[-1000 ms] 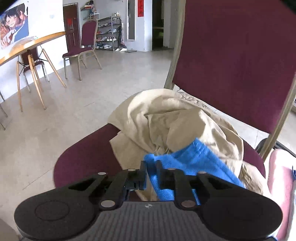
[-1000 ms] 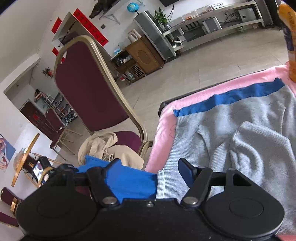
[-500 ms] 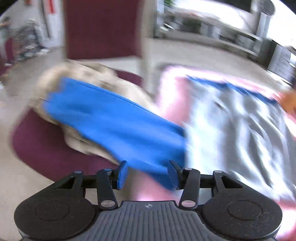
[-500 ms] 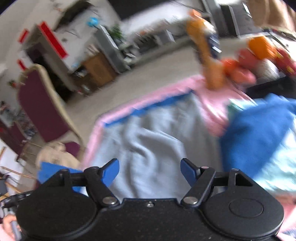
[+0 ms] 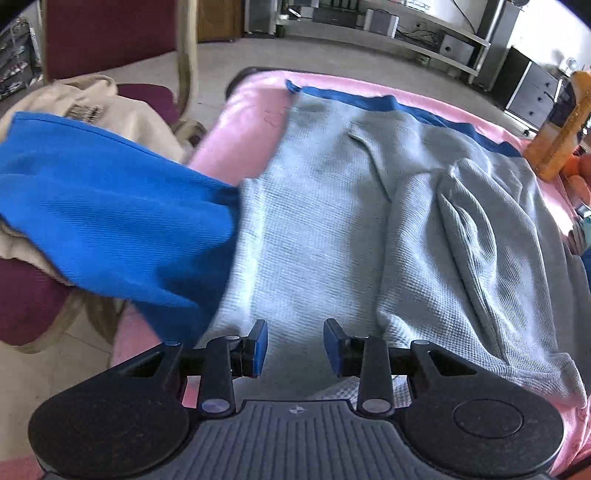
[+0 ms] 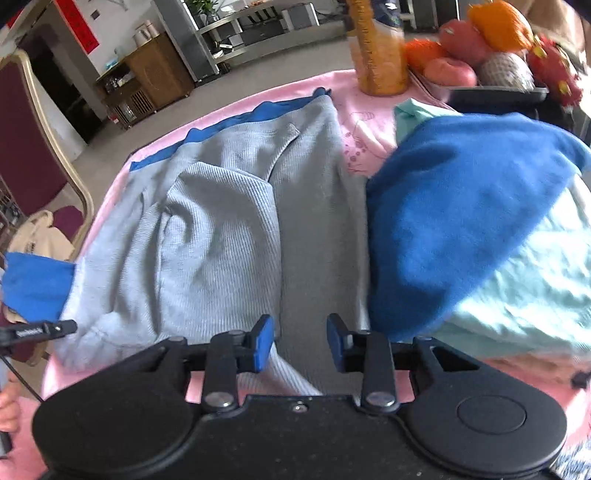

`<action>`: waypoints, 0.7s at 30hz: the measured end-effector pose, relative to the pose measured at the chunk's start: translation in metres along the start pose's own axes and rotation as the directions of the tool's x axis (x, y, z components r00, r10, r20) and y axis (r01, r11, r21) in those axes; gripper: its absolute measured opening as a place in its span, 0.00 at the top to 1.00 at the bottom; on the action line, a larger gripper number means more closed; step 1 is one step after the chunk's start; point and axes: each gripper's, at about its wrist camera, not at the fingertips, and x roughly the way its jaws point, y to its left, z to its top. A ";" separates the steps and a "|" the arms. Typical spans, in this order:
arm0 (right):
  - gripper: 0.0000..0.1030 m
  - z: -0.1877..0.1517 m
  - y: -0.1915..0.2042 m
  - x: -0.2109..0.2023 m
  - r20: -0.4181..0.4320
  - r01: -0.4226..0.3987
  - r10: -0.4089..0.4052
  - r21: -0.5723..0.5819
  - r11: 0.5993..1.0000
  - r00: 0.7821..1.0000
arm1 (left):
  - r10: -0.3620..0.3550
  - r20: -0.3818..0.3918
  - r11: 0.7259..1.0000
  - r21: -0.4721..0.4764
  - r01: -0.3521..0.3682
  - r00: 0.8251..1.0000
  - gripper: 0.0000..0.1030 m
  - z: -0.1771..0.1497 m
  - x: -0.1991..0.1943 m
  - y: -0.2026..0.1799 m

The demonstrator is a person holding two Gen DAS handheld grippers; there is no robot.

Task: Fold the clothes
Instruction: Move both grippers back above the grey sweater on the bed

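A grey ribbed sweater with blue trim [image 5: 332, 206] lies spread on the pink-covered table [image 5: 240, 122]; it also shows in the right wrist view [image 6: 229, 206]. Its blue sleeve [image 5: 110, 221] hangs off the table's left edge over a beige garment [image 5: 122, 110] on the chair. Its other blue sleeve [image 6: 454, 206] lies to the right on a mint garment [image 6: 517, 280]. My left gripper [image 5: 291, 347] is open and empty over the sweater's near edge. My right gripper [image 6: 300, 341] is open and empty over the sweater's near hem.
A maroon chair [image 5: 110, 33] stands left of the table, also in the right wrist view [image 6: 26, 122]. An orange bottle [image 6: 376, 51] and a tray of fruit [image 6: 491, 55] stand at the table's far right. Shelves and cabinets line the far wall.
My left gripper has let go of the blue sleeve and swung right from the chair to the table. My right gripper has also swung right, to the sweater's near hem.
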 end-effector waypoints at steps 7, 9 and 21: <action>0.69 -0.007 0.016 0.021 -0.020 0.032 -0.033 -0.067 0.997 0.999 | -0.037 0.022 0.999 0.028 0.036 0.999 0.67 -0.007 0.003 -0.003; 0.68 -0.008 0.015 0.021 -0.017 0.038 -0.039 -0.054 0.998 0.999 | -0.046 0.030 0.999 0.010 0.045 0.999 0.67 -0.007 0.001 0.001; 0.69 -0.009 0.009 0.029 -0.022 0.095 -0.096 -0.036 0.995 0.995 | -0.103 -0.008 0.995 -0.012 0.103 0.995 0.72 -0.010 0.010 -0.002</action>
